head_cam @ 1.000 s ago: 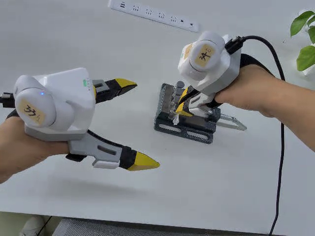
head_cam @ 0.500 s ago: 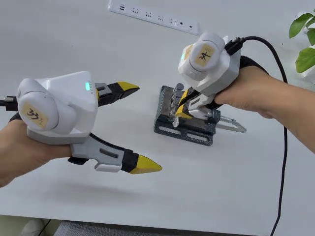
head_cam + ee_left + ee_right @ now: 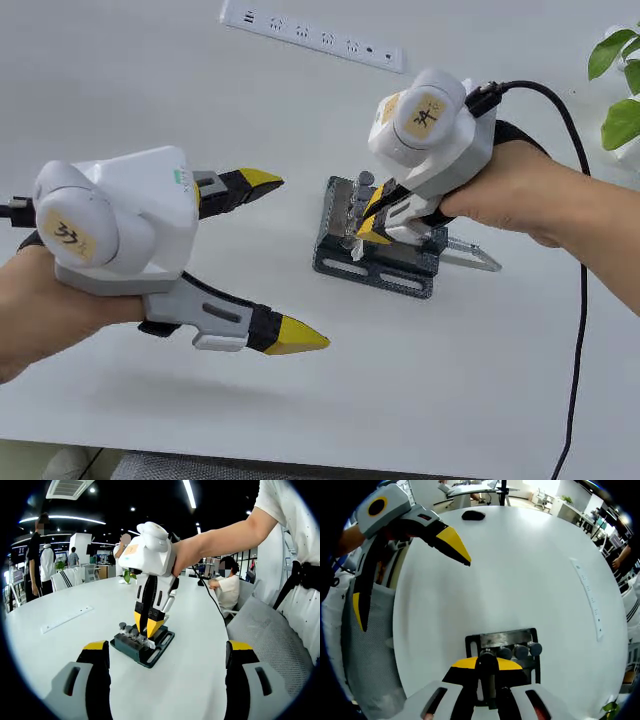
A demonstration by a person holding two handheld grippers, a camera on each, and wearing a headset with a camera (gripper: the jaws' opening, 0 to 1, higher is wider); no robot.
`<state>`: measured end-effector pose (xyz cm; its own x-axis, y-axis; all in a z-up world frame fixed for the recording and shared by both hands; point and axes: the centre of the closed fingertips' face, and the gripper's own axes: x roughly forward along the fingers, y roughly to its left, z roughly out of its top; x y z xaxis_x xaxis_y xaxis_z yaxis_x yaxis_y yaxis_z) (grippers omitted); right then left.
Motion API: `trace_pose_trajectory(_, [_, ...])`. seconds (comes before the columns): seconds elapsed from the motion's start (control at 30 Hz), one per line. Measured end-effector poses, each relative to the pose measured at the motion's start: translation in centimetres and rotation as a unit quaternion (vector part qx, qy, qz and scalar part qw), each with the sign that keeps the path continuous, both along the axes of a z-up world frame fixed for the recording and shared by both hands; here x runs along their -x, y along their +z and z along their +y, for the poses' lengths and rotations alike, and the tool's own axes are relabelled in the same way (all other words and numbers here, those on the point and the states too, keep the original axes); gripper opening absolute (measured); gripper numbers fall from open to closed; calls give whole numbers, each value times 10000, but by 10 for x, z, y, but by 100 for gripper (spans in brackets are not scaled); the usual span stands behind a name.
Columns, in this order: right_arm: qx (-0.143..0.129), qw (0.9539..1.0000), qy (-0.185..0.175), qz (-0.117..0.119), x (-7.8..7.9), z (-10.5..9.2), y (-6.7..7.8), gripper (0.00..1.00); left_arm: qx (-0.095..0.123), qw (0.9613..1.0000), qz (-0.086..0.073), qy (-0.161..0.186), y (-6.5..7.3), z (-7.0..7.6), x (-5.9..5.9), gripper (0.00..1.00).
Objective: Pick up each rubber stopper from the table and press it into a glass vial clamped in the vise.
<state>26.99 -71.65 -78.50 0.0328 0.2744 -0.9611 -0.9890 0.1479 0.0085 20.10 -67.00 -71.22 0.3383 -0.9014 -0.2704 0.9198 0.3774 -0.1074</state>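
The right gripper (image 3: 373,217) is easing up slightly over the vise (image 3: 372,268), its jaws pressed together on a dark rubber stopper (image 3: 487,658) at the end vial. Three neighbouring vials (image 3: 520,651) are already wearing stoppers, so the task is probably nearing its end. The left gripper (image 3: 292,260) is hovering spread, well apart.

This is an open-plan office. Long strip lights (image 3: 190,494) and an air-conditioning vent (image 3: 67,487) are set in a dark ceiling. Farther back, people (image 3: 227,582) sit or stand among white desks and white chairs (image 3: 62,579). The big white desk (image 3: 150,90) in front of me carries a power strip (image 3: 312,34), with a leafy plant (image 3: 620,85) nearby.
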Motion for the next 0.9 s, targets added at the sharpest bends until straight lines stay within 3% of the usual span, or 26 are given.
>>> trace_pose_trajectory(0.9, [-138, 9998, -116, -71, 0, -3, 3, 11, 17, 10000, 38, -17, -1, -3, 3, 94])
